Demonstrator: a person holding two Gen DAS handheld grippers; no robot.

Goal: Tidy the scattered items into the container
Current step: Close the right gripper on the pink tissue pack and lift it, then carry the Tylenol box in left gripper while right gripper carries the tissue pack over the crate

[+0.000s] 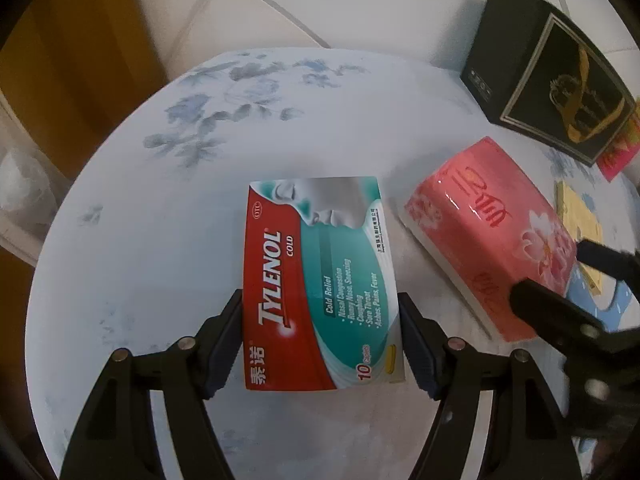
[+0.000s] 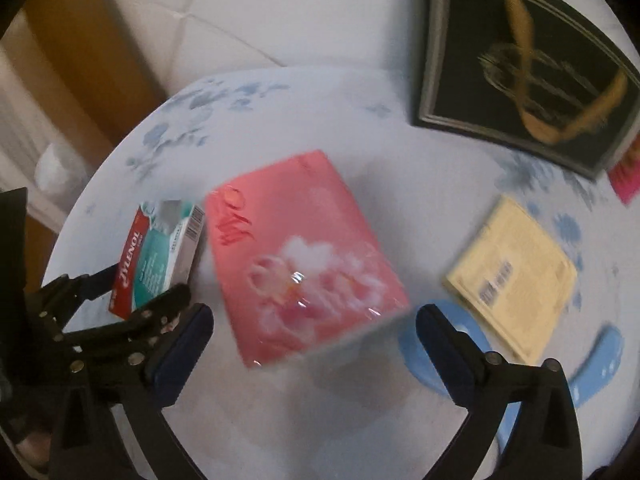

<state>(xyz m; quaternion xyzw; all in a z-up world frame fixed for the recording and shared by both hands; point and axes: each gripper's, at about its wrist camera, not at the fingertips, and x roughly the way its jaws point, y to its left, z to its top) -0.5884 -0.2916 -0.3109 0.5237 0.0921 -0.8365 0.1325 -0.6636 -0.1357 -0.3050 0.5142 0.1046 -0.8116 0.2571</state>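
My left gripper (image 1: 320, 320) is shut on a red, teal and white Tylenol Cold box (image 1: 320, 280), its fingers pressed on the box's two long sides above the round floral table. The box also shows in the right wrist view (image 2: 156, 256), held by the left gripper (image 2: 140, 292). My right gripper (image 2: 314, 340) is open, its fingers either side of the near end of a pink tissue pack (image 2: 300, 252), apart from it. The pack lies right of the box in the left wrist view (image 1: 492, 240), with the right gripper (image 1: 556, 276) at its near end.
A black box with gold design (image 2: 528, 76) stands at the table's far right (image 1: 552, 76). A yellow packet (image 2: 516, 276) lies right of the tissue pack. A red card (image 2: 628, 176) sits by the black box. The table (image 1: 160, 208) ends at a round edge over tiled floor.
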